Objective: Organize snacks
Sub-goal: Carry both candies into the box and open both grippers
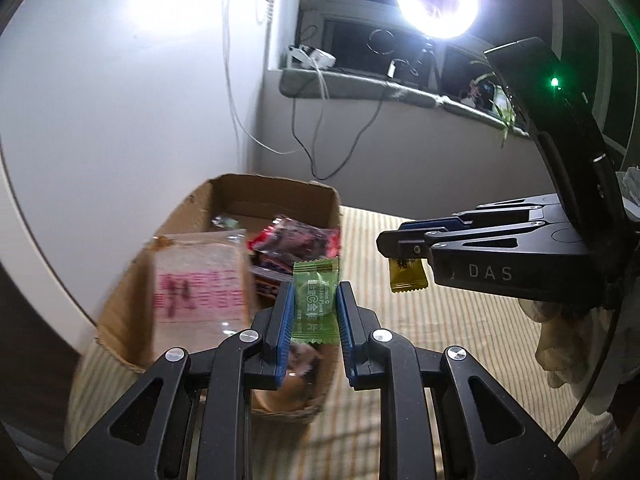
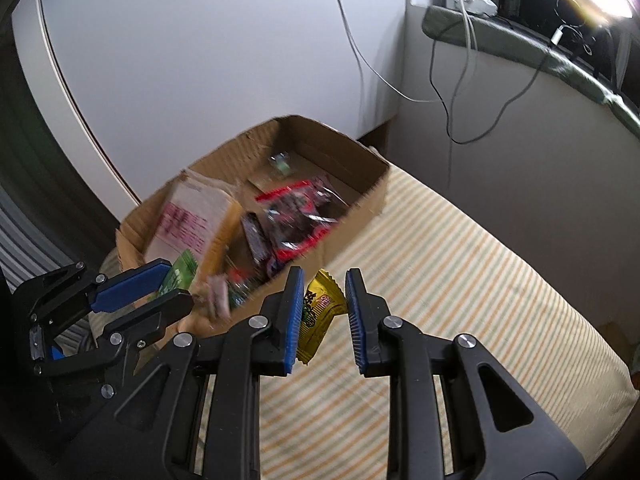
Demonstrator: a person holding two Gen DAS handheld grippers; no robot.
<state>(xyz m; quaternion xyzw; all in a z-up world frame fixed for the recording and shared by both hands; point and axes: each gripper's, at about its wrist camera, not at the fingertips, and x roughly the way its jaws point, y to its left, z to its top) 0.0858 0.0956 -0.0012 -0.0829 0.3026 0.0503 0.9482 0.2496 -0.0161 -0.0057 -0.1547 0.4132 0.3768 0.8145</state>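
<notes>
Pink-printed bread bag (image 1: 200, 280) in the cardboard box (image 1: 120, 304) motion-blurred, print unreadable, box's near end hidden behind left gripper (image 1: 314, 296), small packet (image 2: 280, 162) too blurred to identify

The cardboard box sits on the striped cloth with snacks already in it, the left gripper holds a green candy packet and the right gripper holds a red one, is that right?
Not quite. The right gripper holds a yellow candy packet, not a red one, as the right wrist view shows. The rest stands: the cardboard box sits on the striped cloth with snacks in it, and the left gripper holds a green candy packet.
</notes>
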